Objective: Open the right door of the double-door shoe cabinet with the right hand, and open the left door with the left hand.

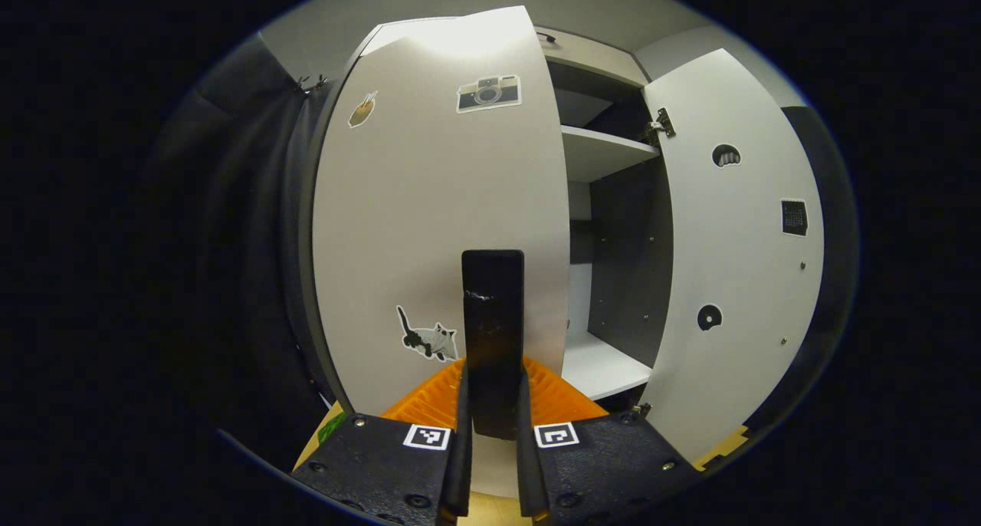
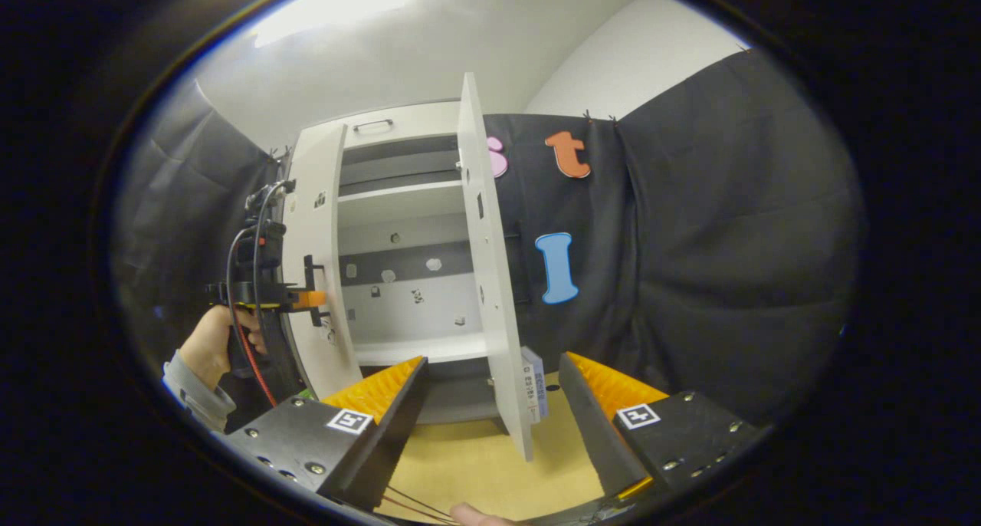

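The white shoe cabinet stands ahead with both doors swung out. In the left gripper view the left door carries stickers, and its black upright handle sits between my left gripper's fingers, which are shut on it. The right door hangs wide open at the right, with shelves showing inside. In the right gripper view the right door stands edge-on straight ahead. My right gripper is open, its fingers either side of that edge without touching it. A hand holds the left gripper at the left door.
The cabinet rests on a light wooden floor board. Black cloth walls close in on the left and right. A small flat box lies at the foot of the right door. A top drawer handle sits above the shelves.
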A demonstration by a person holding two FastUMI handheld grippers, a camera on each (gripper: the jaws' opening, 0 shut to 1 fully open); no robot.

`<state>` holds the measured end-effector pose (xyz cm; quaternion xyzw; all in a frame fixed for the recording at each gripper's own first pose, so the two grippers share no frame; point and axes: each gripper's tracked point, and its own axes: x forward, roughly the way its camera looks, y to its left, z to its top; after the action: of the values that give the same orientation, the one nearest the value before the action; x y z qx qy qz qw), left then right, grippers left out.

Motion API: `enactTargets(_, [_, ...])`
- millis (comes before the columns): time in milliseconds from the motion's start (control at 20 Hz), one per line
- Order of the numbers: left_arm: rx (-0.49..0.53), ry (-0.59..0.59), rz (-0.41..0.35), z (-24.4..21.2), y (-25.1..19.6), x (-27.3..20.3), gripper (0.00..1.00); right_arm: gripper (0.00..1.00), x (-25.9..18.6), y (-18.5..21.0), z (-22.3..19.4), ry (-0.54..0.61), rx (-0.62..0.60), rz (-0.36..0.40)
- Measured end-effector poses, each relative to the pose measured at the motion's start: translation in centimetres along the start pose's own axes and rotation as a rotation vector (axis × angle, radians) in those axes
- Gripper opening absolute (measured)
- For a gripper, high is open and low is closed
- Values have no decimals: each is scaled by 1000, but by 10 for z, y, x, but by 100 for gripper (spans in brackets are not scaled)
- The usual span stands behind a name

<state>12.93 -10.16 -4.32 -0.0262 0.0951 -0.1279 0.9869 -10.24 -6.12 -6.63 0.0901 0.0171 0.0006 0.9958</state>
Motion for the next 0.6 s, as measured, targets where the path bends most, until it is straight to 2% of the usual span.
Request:
enactTargets(250, [-16, 2, -8, 0, 14, -26, 24, 100, 2, 5, -4, 3, -22, 18])
enactTargets(600, [-4, -19, 24, -3, 36, -54, 23, 100, -6, 24, -4, 12, -3, 66])
